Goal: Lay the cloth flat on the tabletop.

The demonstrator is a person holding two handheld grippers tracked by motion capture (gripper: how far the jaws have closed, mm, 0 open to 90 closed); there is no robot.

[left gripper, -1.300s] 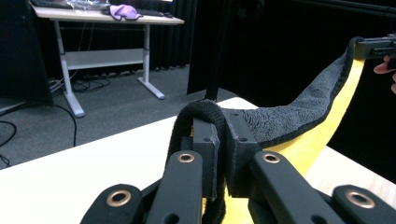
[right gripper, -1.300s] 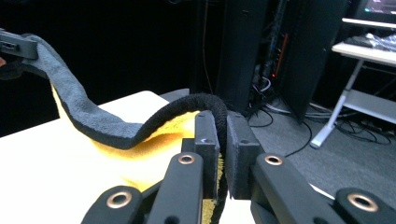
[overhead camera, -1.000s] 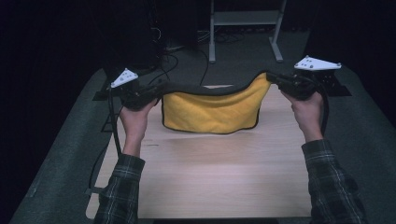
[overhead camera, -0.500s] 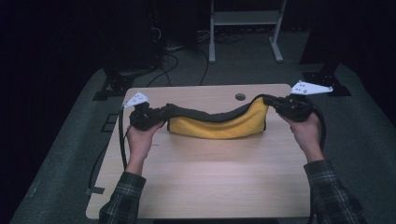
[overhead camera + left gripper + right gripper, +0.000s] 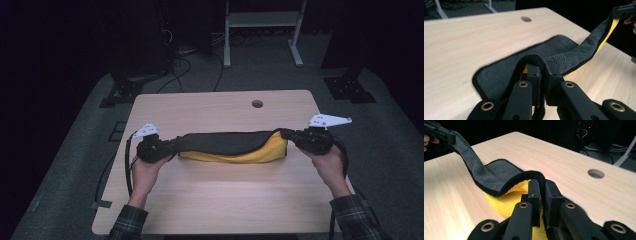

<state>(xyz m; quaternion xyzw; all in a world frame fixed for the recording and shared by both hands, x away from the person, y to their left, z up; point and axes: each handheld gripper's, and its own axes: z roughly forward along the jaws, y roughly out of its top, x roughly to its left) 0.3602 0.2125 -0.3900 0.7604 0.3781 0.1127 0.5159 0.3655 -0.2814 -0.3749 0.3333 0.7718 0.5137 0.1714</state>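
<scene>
A cloth (image 5: 230, 146), dark grey on one side and yellow on the other with black edging, lies stretched across the middle of the wooden table (image 5: 215, 200). My left gripper (image 5: 172, 146) is shut on its left corner, and my right gripper (image 5: 285, 134) is shut on its right corner. In the left gripper view the cloth's edge (image 5: 534, 58) loops over the closed jaws, and its grey side (image 5: 504, 75) rests on the table. In the right gripper view the grey edge (image 5: 534, 173) is pinched between the jaws, with the yellow side (image 5: 506, 202) folded underneath. The held edge sags between the two grippers.
A round cable hole (image 5: 257, 103) sits near the table's far edge. Beyond the table are a metal stand (image 5: 260, 30), cables (image 5: 185, 55) on the floor and dark equipment bases (image 5: 350, 87). Bare tabletop lies in front of and behind the cloth.
Both grippers have come down and toward me with the cloth's corners. The yellow side that hung facing me is now mostly folded under, with the grey side on top.
</scene>
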